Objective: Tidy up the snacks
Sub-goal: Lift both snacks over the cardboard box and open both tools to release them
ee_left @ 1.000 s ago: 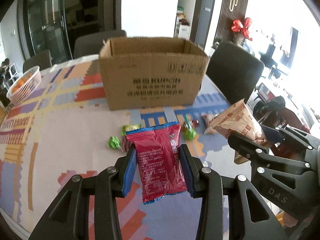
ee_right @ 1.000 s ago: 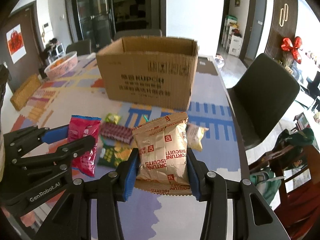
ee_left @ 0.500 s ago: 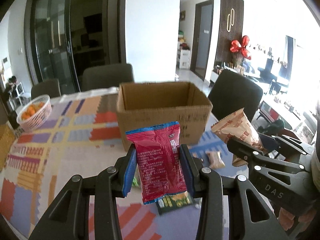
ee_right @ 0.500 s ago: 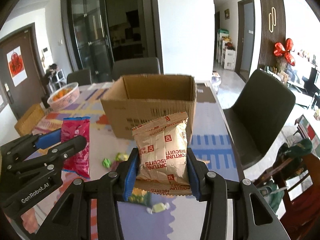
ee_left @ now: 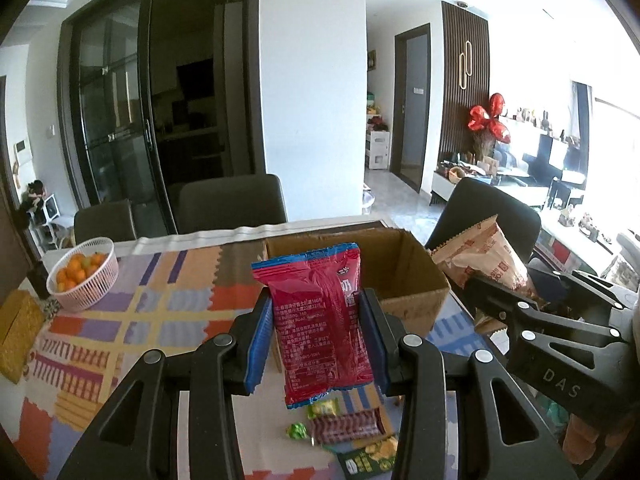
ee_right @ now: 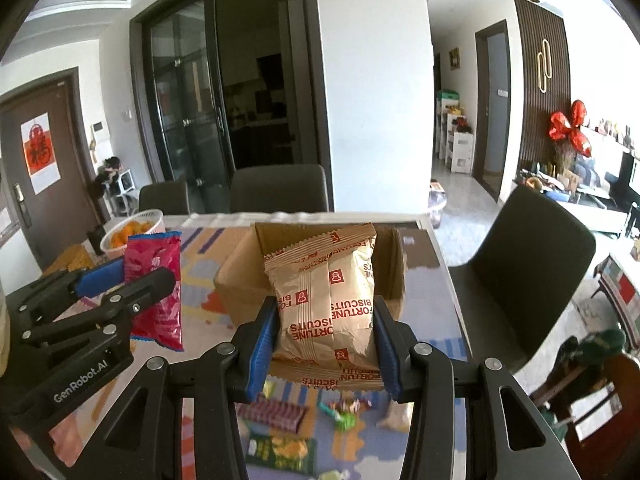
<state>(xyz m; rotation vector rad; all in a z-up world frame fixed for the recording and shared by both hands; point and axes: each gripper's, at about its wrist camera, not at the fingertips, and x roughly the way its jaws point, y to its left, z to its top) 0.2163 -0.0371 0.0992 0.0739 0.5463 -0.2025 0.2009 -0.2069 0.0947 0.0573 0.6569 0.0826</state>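
Observation:
My left gripper [ee_left: 316,344] is shut on a red snack packet [ee_left: 320,320] with blue edges, held upright in the air. My right gripper [ee_right: 326,344] is shut on a tan Fortune Biscuits packet [ee_right: 326,300], also upright. Both hang in front of an open cardboard box [ee_left: 412,280] on the patterned table; the box [ee_right: 236,280] looks empty where I can see inside. In the right wrist view the left gripper [ee_right: 120,284] with the red packet [ee_right: 156,280] sits at left. In the left wrist view the tan packet [ee_left: 480,264] shows at right.
Loose snacks lie on the table below: a striped red bar [ee_left: 346,428], green candies [ee_left: 298,432], a dark green packet [ee_left: 366,458]. A white basket of oranges [ee_left: 82,274] stands at far left. Dark chairs [ee_right: 532,264] ring the table, whose edge runs along the right.
Both grippers have risen with their packets and tilted up; the box has dropped lower in view and its open top now shows. The loose snacks have slid toward the bottom edge.

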